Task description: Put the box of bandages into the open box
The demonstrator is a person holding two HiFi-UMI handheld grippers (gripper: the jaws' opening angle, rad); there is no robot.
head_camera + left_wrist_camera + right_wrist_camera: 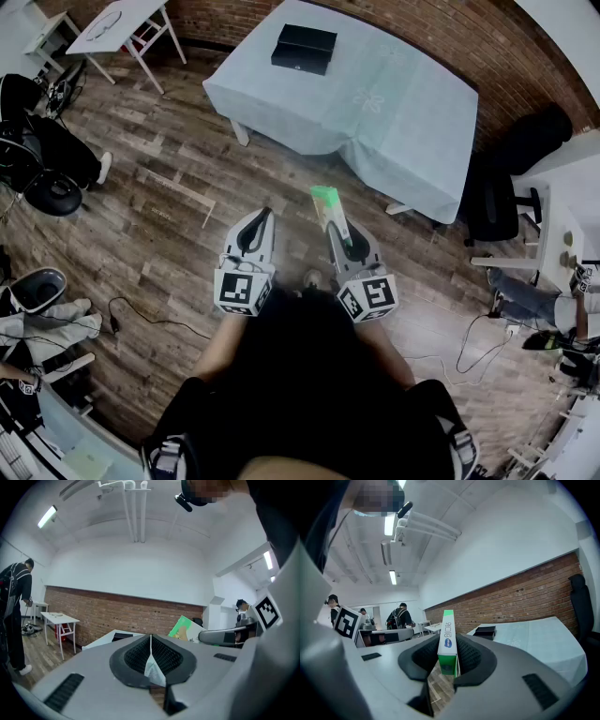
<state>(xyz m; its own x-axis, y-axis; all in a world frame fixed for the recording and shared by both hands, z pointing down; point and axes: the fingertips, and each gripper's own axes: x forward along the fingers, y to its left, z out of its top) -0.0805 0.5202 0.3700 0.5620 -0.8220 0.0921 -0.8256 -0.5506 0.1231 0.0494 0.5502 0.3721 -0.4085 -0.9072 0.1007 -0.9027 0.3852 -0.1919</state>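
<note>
Head camera looking steeply down from above person, catching left gripper and right gripper close below, bench farther ahead. Each gripper camera riding just behind own jaws, facing forward, tilting slightly upward toward brick wall. All three views sharing bench and black box on it.

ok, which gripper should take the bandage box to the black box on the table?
Right. The right gripper clamps the slim green-and-white cardboard bandage box; the left gripper is shut, empty. The black rectangular box sits ahead on the blue-draped table.
</note>
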